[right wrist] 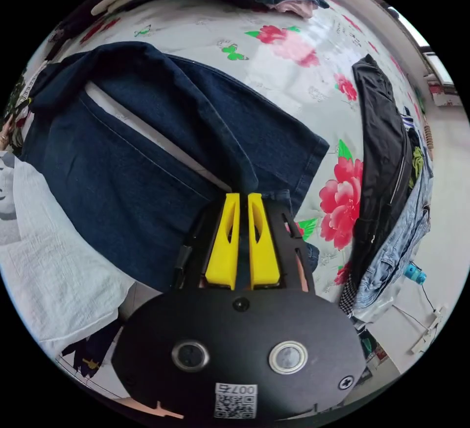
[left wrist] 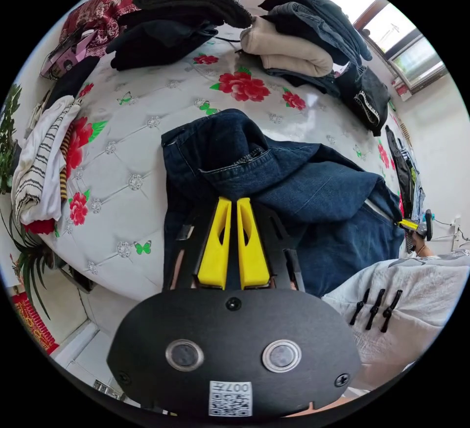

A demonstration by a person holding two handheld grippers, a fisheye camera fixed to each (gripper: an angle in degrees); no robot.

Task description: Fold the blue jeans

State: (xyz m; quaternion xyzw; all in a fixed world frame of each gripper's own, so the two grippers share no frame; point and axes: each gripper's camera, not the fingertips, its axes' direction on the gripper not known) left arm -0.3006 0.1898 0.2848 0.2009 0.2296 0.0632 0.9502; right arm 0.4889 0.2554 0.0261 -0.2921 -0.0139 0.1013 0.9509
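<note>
Dark blue jeans (left wrist: 303, 188) lie on a white quilted surface with red flowers (left wrist: 147, 105). In the left gripper view my left gripper (left wrist: 234, 199) has its yellow jaws pressed together on a raised fold at the waistband end. In the right gripper view the jeans (right wrist: 147, 154) spread leftward, their legs folded over each other. My right gripper (right wrist: 244, 195) is shut on the cloth near the leg hems. The other gripper (left wrist: 416, 225) appears small at the far end of the jeans in the left gripper view.
Piles of dark and beige folded clothes (left wrist: 289, 51) sit at the far side. Striped white garments (left wrist: 41, 164) lie at the left edge. A black garment (right wrist: 387, 154) and light blue denim (right wrist: 391, 261) hang off the right edge. A person's white top (left wrist: 416, 296) is close by.
</note>
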